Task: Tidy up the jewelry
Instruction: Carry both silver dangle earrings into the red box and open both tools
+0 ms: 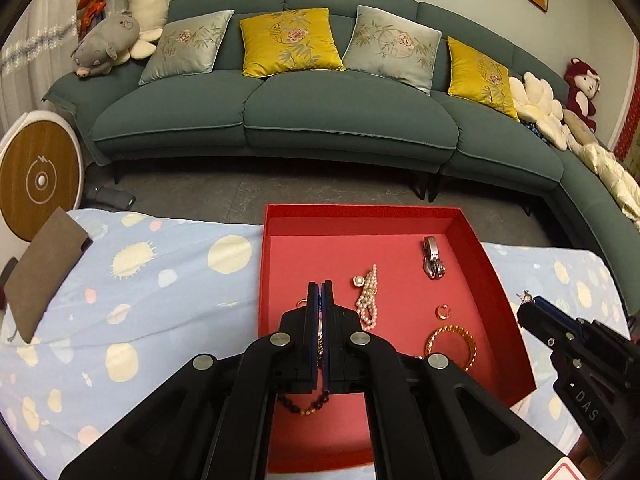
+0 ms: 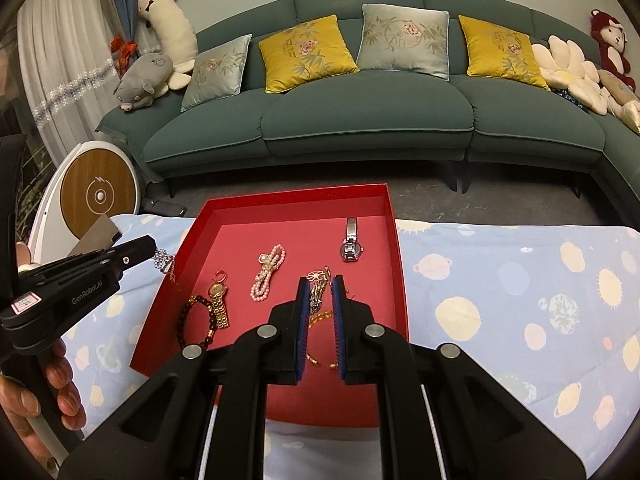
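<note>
A red tray lies on the blue patterned cloth. In it are a silver watch, a pearl strand, a gold watch, a dark bead bracelet, a gold bangle and a small gold ring. My left gripper hangs at the tray's left edge, shut on a silver flower chain that dangles from its tip. My right gripper is at the tray's right side, shut on a flower-pendant necklace.
The cloth-covered table extends on both sides of the tray. A brown pouch lies at the far left. A round white and wood device stands beside the table. A teal sofa with cushions stands beyond the floor gap. A hand grips the left tool.
</note>
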